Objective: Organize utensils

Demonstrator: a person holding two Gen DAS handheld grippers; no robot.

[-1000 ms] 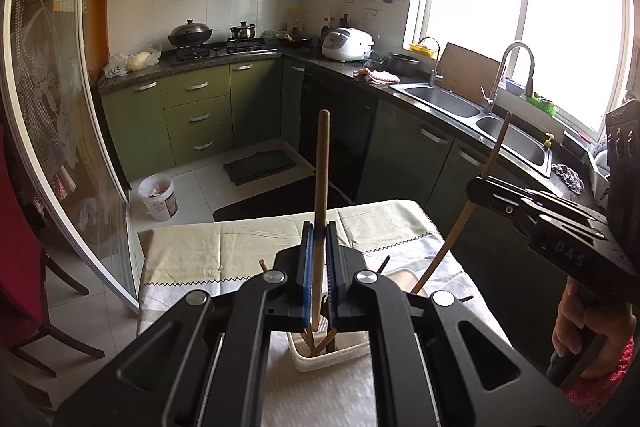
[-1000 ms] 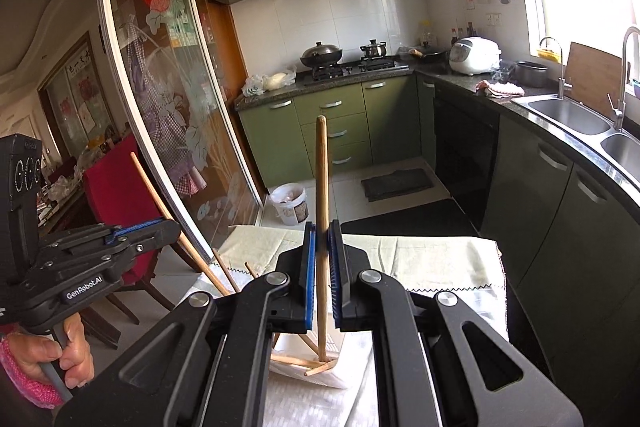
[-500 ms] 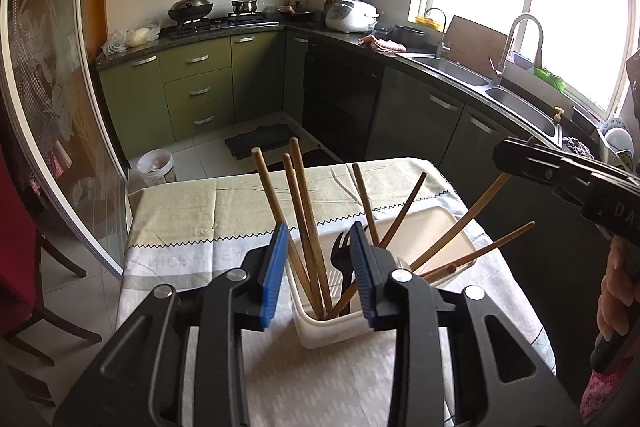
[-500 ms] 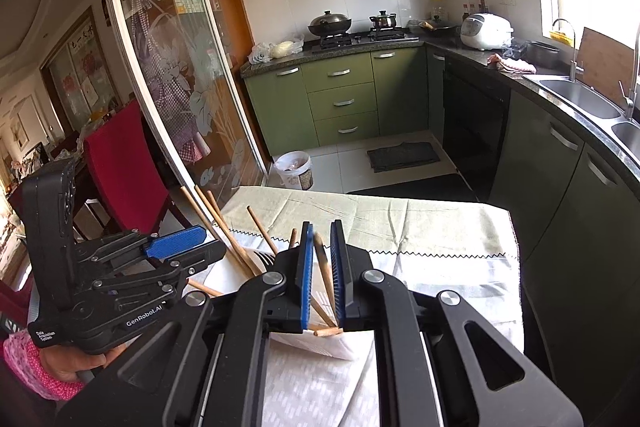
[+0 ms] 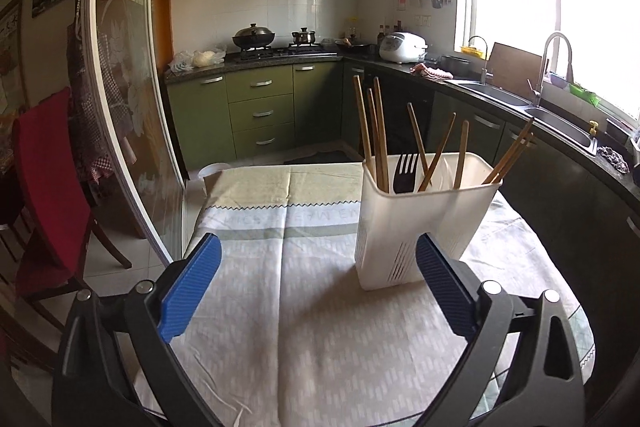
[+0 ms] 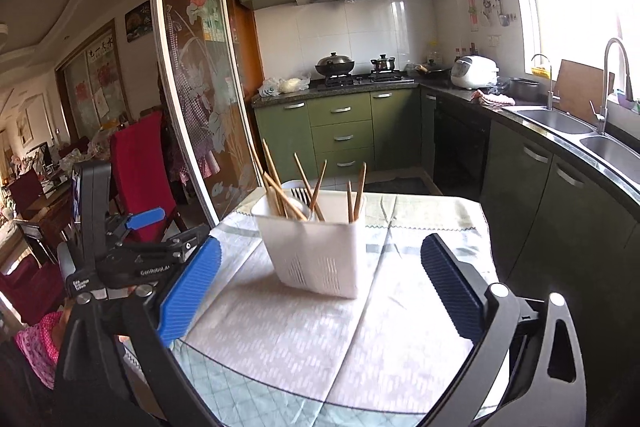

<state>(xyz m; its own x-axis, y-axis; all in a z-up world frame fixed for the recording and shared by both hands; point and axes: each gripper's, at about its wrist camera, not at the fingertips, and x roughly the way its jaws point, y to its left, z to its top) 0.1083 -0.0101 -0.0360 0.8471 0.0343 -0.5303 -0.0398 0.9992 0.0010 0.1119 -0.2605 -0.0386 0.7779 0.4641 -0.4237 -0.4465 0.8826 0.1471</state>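
Observation:
A white plastic utensil holder (image 5: 420,223) stands upright on the table's cloth (image 5: 320,307). It also shows in the right wrist view (image 6: 320,251). Several wooden chopsticks (image 5: 376,131) and a black fork (image 5: 405,173) stand in it. My left gripper (image 5: 316,291) is open and empty, low over the table, near the holder's front. My right gripper (image 6: 320,291) is open and empty, in front of the holder. The left gripper also shows at the left of the right wrist view (image 6: 160,235), open.
The table's right edge lies close to the green kitchen cabinets (image 5: 560,187) and the sink (image 5: 560,119). A glass sliding door (image 5: 120,107) and a red chair (image 5: 44,187) stand to the left. The stove counter (image 5: 272,55) is at the back.
Both grippers let go of their chopsticks into the holder, opened wide and drew back and down from above it. The chopsticks now stand in the holder.

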